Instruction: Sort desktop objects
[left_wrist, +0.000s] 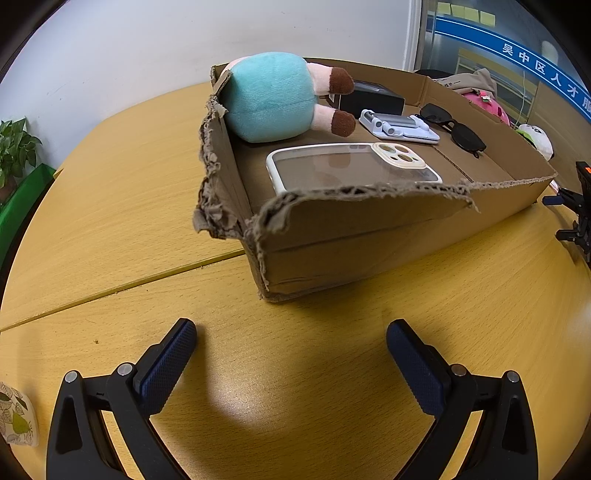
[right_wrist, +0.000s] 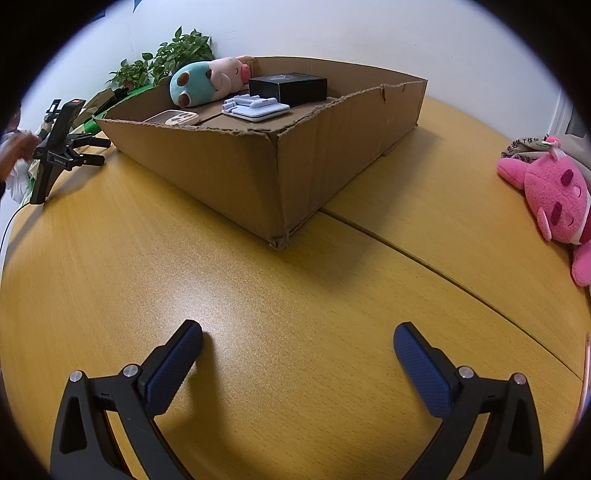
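Note:
A low torn cardboard box (left_wrist: 354, 236) (right_wrist: 258, 173) stands on the wooden table. In it lie a teal and pink plush toy (left_wrist: 269, 96) (right_wrist: 207, 79), a clear phone case (left_wrist: 347, 166) (right_wrist: 173, 118), a pale folding stand (left_wrist: 399, 127) (right_wrist: 256, 107), a black box (left_wrist: 373, 98) (right_wrist: 288, 86) and black sunglasses (left_wrist: 454, 127). My left gripper (left_wrist: 291, 347) is open and empty above the table in front of the box. My right gripper (right_wrist: 297, 349) is open and empty, facing a box corner. The left gripper also shows in the right wrist view (right_wrist: 94, 149).
A pink plush toy (right_wrist: 554, 199) (left_wrist: 487, 105) lies on the table to the right of the box, with a beige cloth (right_wrist: 532, 146) behind it. A white plush (left_wrist: 537, 138) sits beyond the box. A potted plant (right_wrist: 166, 62) (left_wrist: 14, 147) stands by the wall.

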